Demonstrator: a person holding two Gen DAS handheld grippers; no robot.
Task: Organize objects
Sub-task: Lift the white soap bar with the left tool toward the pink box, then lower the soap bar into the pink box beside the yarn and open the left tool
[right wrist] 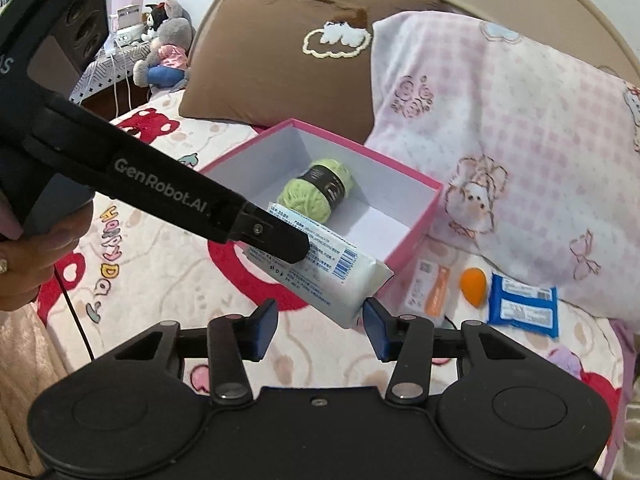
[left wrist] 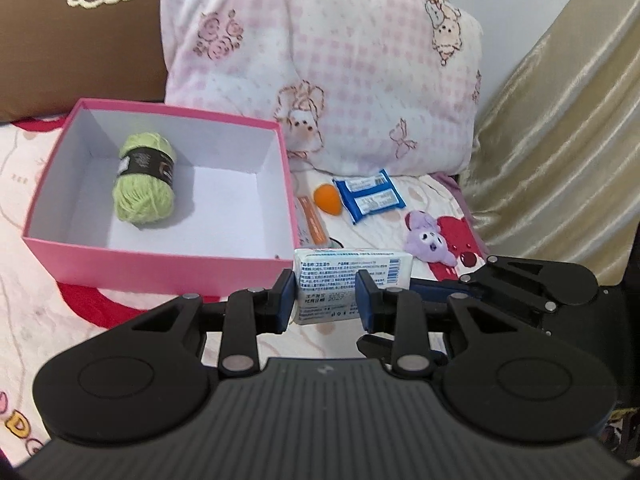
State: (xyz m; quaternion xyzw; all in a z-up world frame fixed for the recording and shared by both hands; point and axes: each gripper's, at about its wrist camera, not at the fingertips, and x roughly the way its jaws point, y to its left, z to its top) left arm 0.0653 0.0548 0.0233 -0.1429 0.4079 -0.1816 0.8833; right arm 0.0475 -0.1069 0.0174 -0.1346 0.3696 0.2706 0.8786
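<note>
Got the tissue pack pinched across its short end in the left gripper, pads squeezed on both sides, up off the bed and hanging just by the front right corner of the pink box, not over the inside yet. Right gripper holding nothing: jaws apart, free end of the pack dangling just by one pad, can't tell whether touching. Looks like a light, squishy thing in slick plastic wrap, so probably fine to squeeze but likely to sag or slide out from an end grip; better taken across the middle of the narrow sides, or just dropped in fast. Nothing fragile about it, guessing. Already in the box: a green ball of yarn toward the back left, plenty of white floor left on the right side. Right of the box, all on the bedspread: an orange-and-white sachet tight against the wall, then an orange egg-shaped sponge, a blue packet, and furthest out a purple plush. Soft quilted surface, so expect the box to tip or shift a bit if bumped. Behind the box, a brown pillow and a pink checked pillow; gold curtain far off to the right.
</note>
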